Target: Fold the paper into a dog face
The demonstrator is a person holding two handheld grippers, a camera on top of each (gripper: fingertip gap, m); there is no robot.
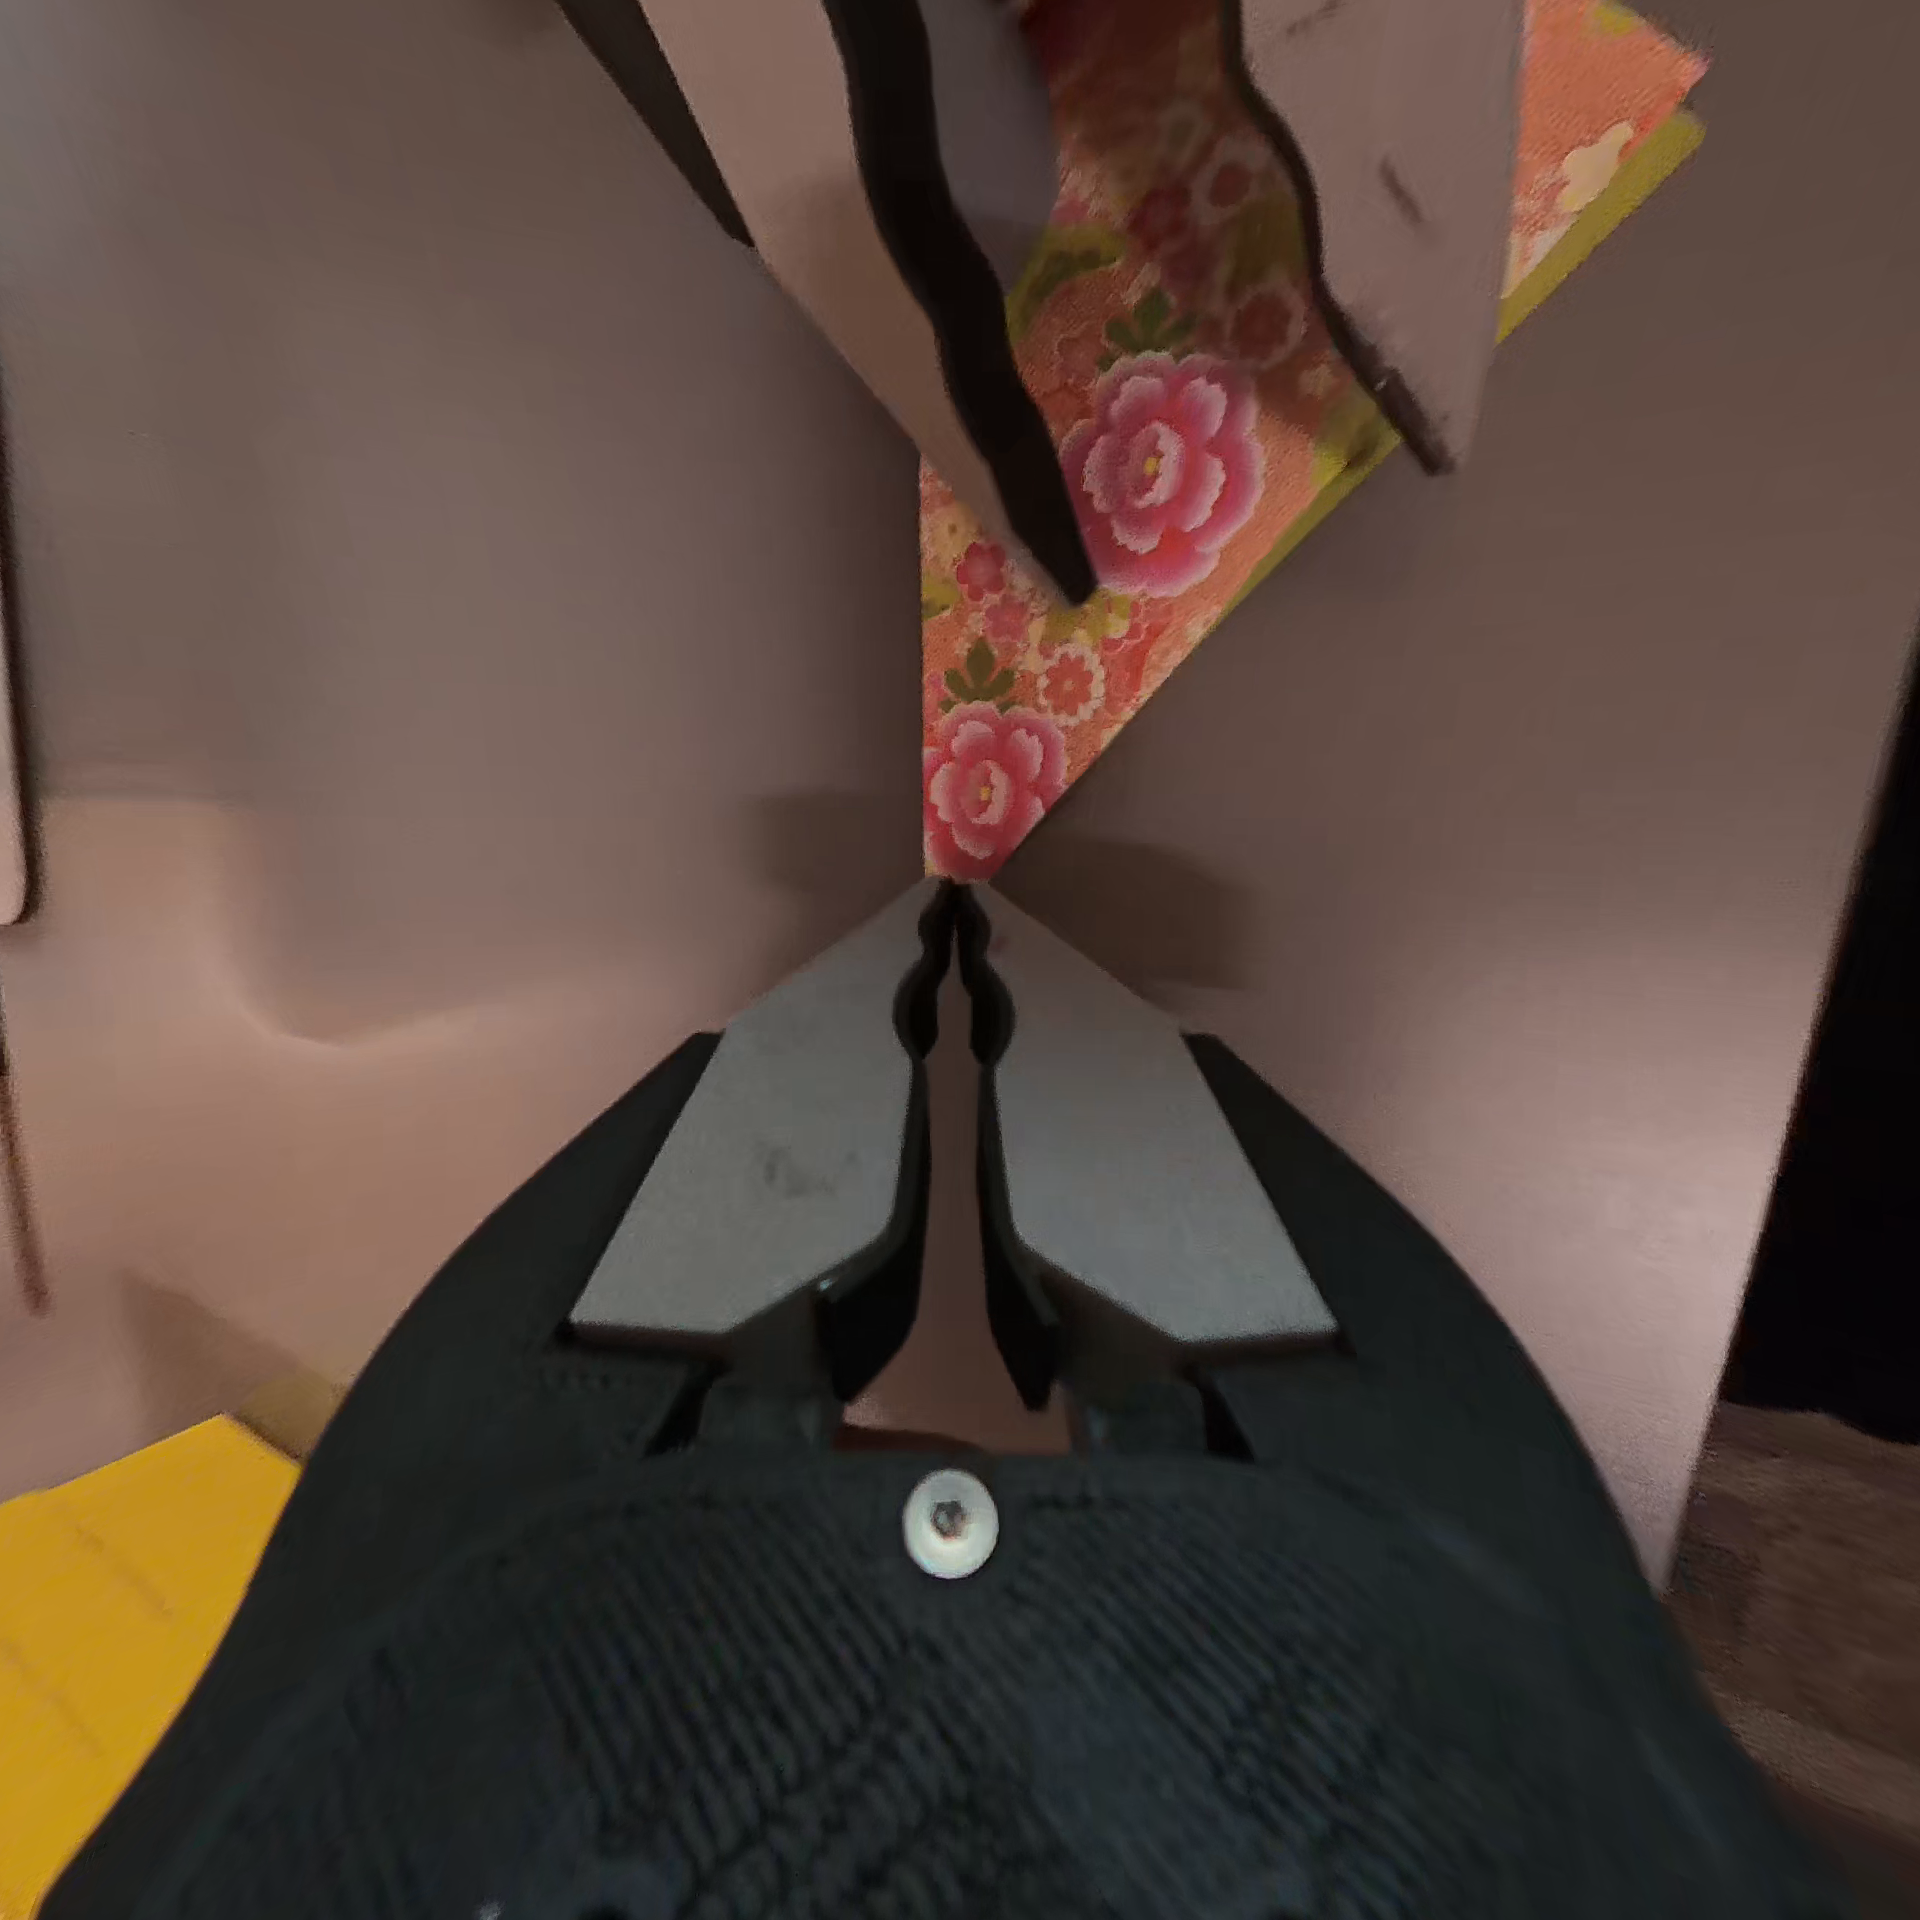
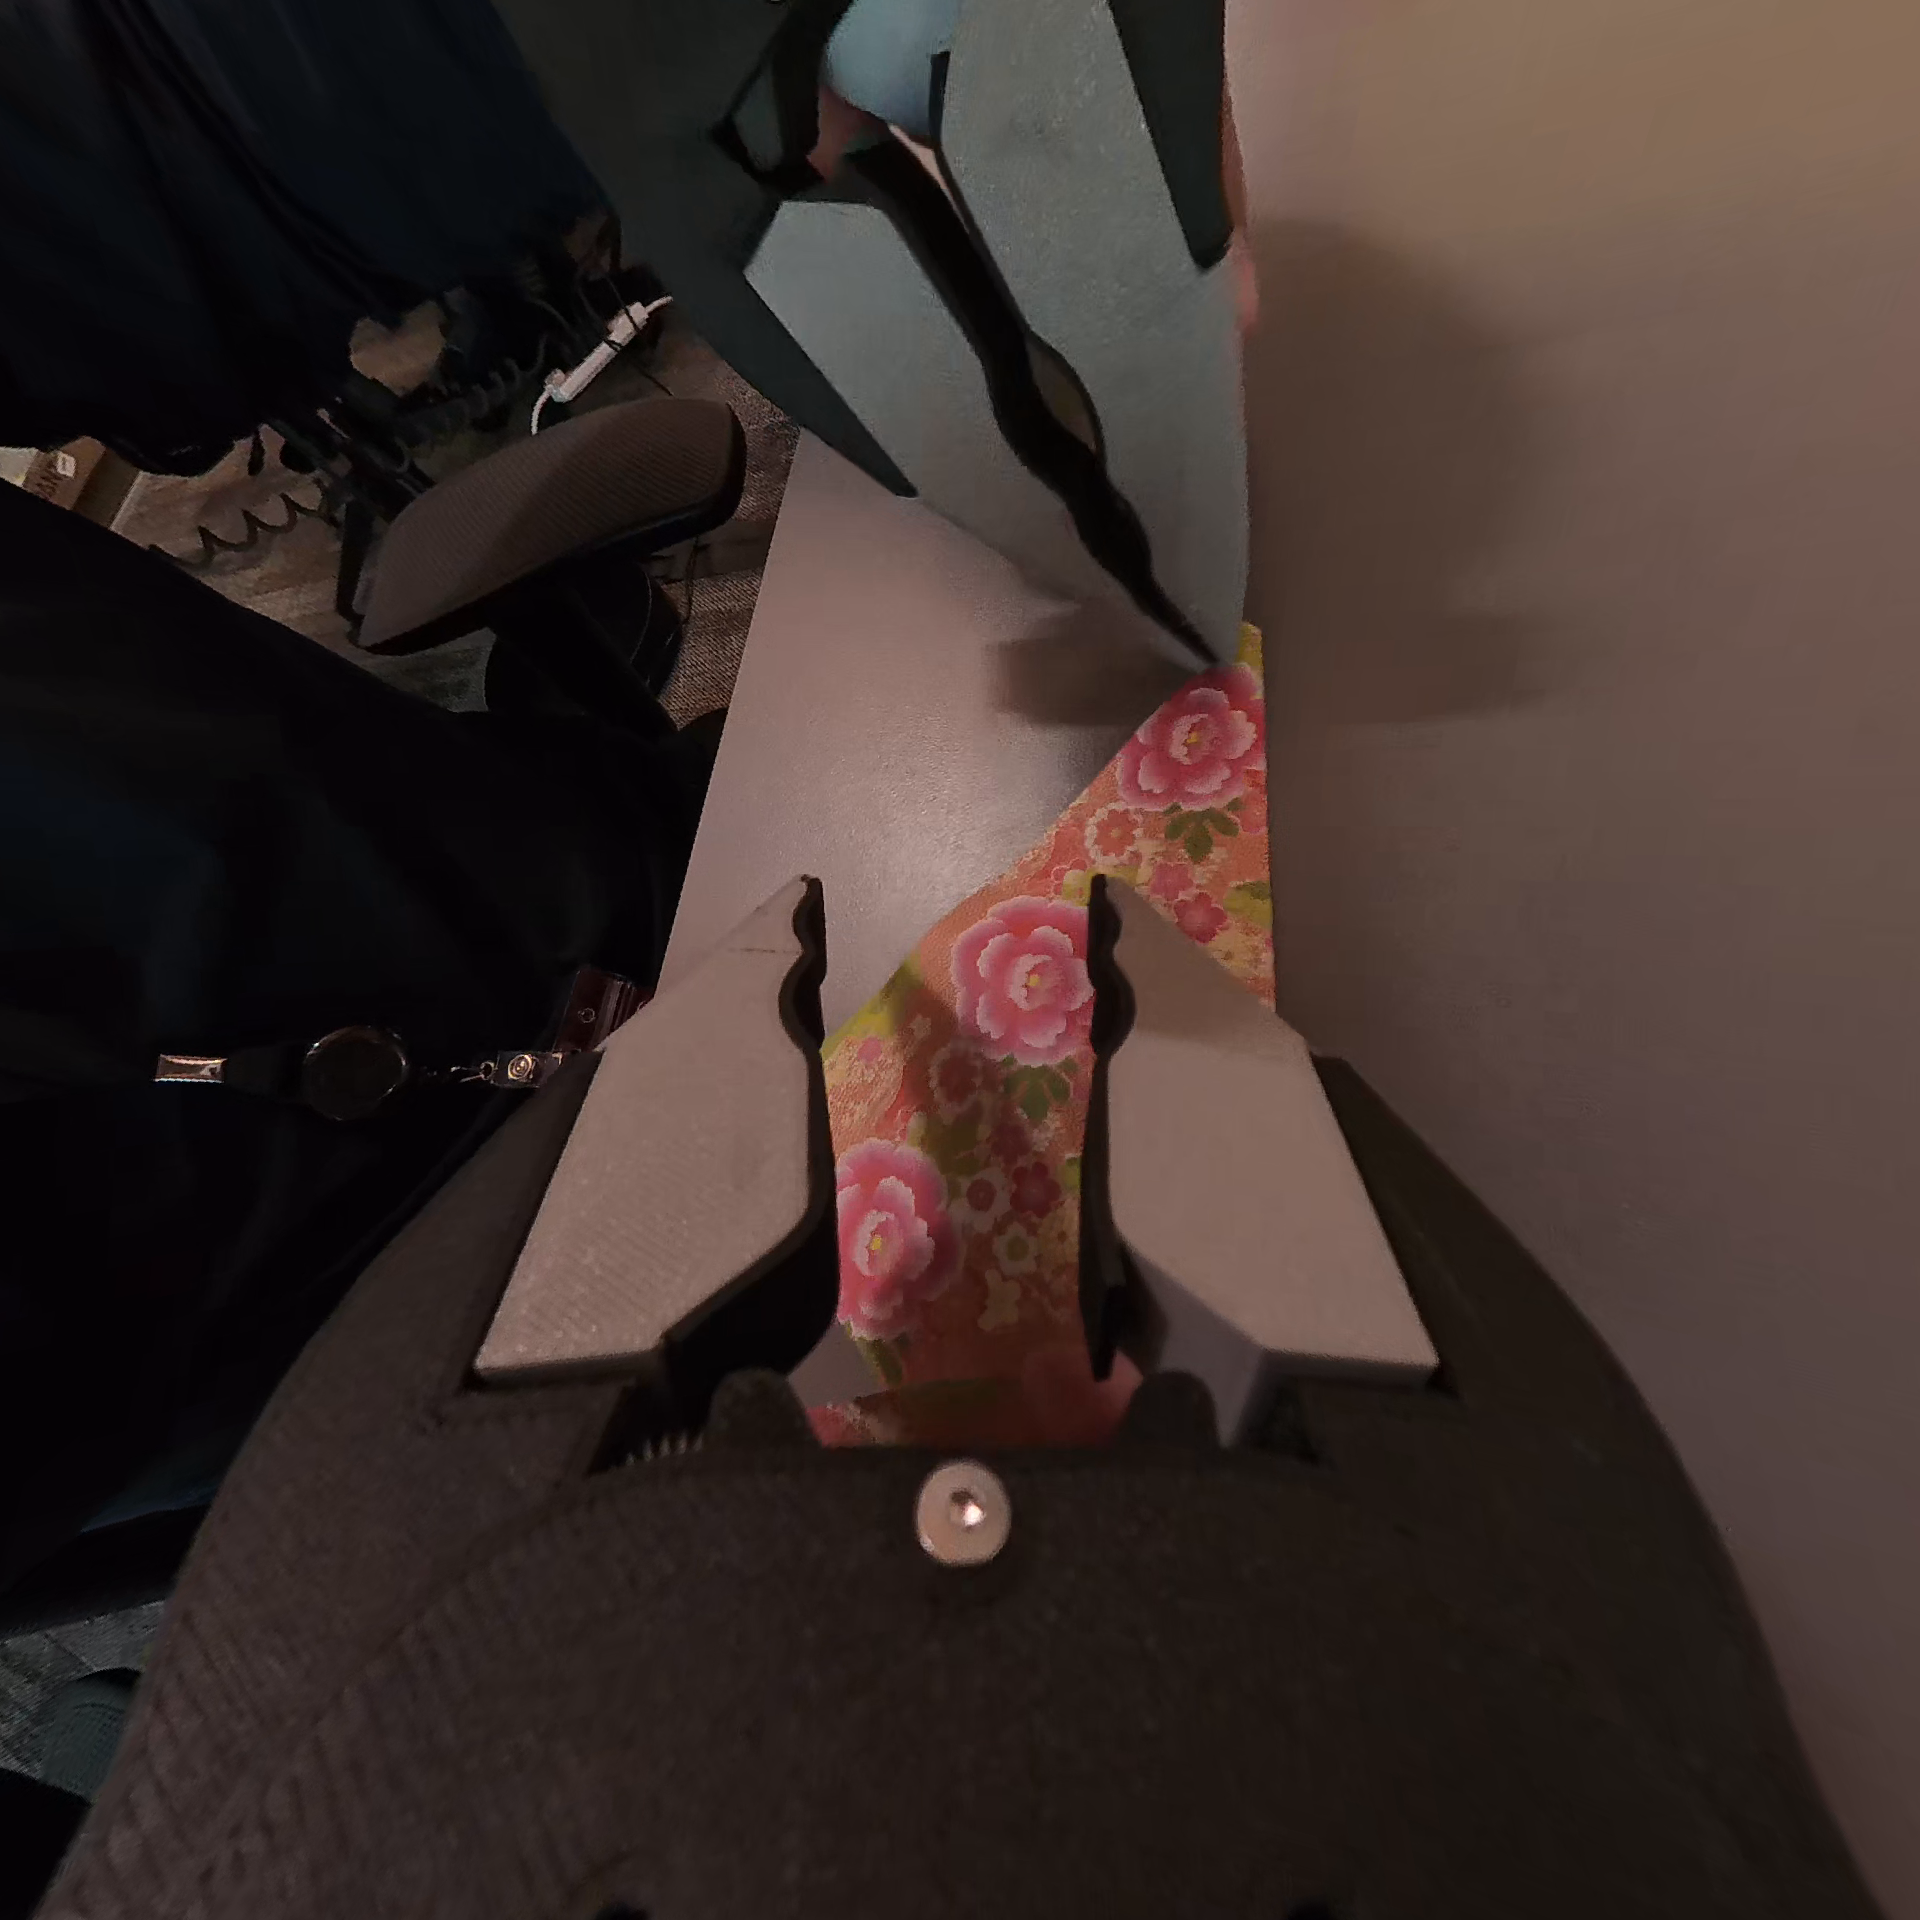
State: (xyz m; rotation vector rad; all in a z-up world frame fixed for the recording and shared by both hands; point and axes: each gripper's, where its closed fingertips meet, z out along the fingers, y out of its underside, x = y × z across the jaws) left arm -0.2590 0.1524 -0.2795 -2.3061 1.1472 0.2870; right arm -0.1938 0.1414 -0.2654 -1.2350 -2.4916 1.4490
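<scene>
The paper (image 1: 1049, 665) is floral pink and orange with a yellow-green underside. It is folded into a triangle and lies on the pale table (image 1: 416, 520). My left gripper (image 1: 951, 896) is shut, its tips pinching the paper's near corner. My right gripper (image 2: 951, 902) is open, with the paper (image 2: 1018, 1039) lying between and below its fingers. In the left wrist view the right gripper (image 1: 1252, 525) hovers over the middle of the paper, one fingertip (image 1: 1065, 582) close to it. In the right wrist view the left gripper (image 2: 1200, 649) meets the paper's far corner.
A yellow object (image 1: 114, 1662) lies at the near left of the table. The table edge (image 2: 727, 790) runs along the left in the right wrist view. Beyond it are a person in dark clothing with a badge reel (image 2: 348, 1070) and an office chair (image 2: 551, 520). My right fingertips sit around 7 cm from my left ones.
</scene>
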